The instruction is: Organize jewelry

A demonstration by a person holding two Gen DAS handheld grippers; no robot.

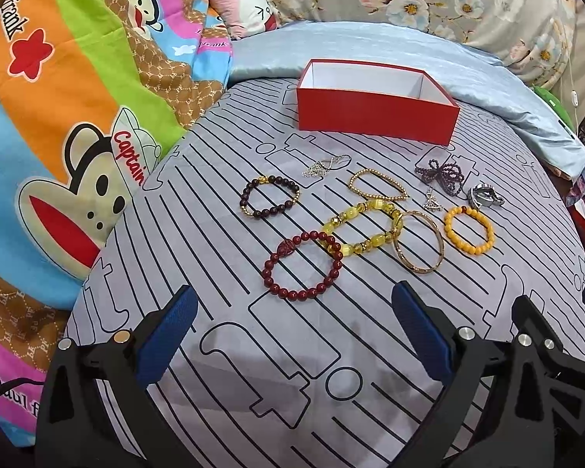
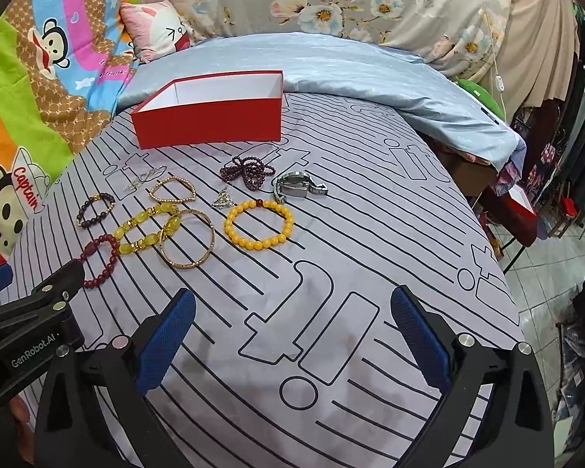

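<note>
Several pieces of jewelry lie on a grey striped bedsheet (image 1: 331, 351): a dark red bead bracelet (image 1: 303, 265), a yellow bead bracelet (image 1: 360, 230), a gold bangle (image 1: 419, 246), an orange bead bracelet (image 2: 258, 224), a purple bead strand (image 2: 247, 171) and a silver watch (image 2: 300, 187). Behind them stands an open red box (image 1: 376, 115), empty and white inside. My left gripper (image 1: 296, 319) is open just short of the dark red bracelet. My right gripper (image 2: 292, 323) is open over bare sheet, nearer than the orange bracelet.
A maroon and gold bracelet (image 1: 270, 202), a thin gold bead bracelet (image 1: 378, 187) and silver chains (image 1: 325, 165) lie near the box. A cartoon quilt (image 1: 58, 136) rises on the left, a blue duvet (image 2: 351, 70) behind. The bed edge and tiled floor (image 2: 546, 273) are on the right.
</note>
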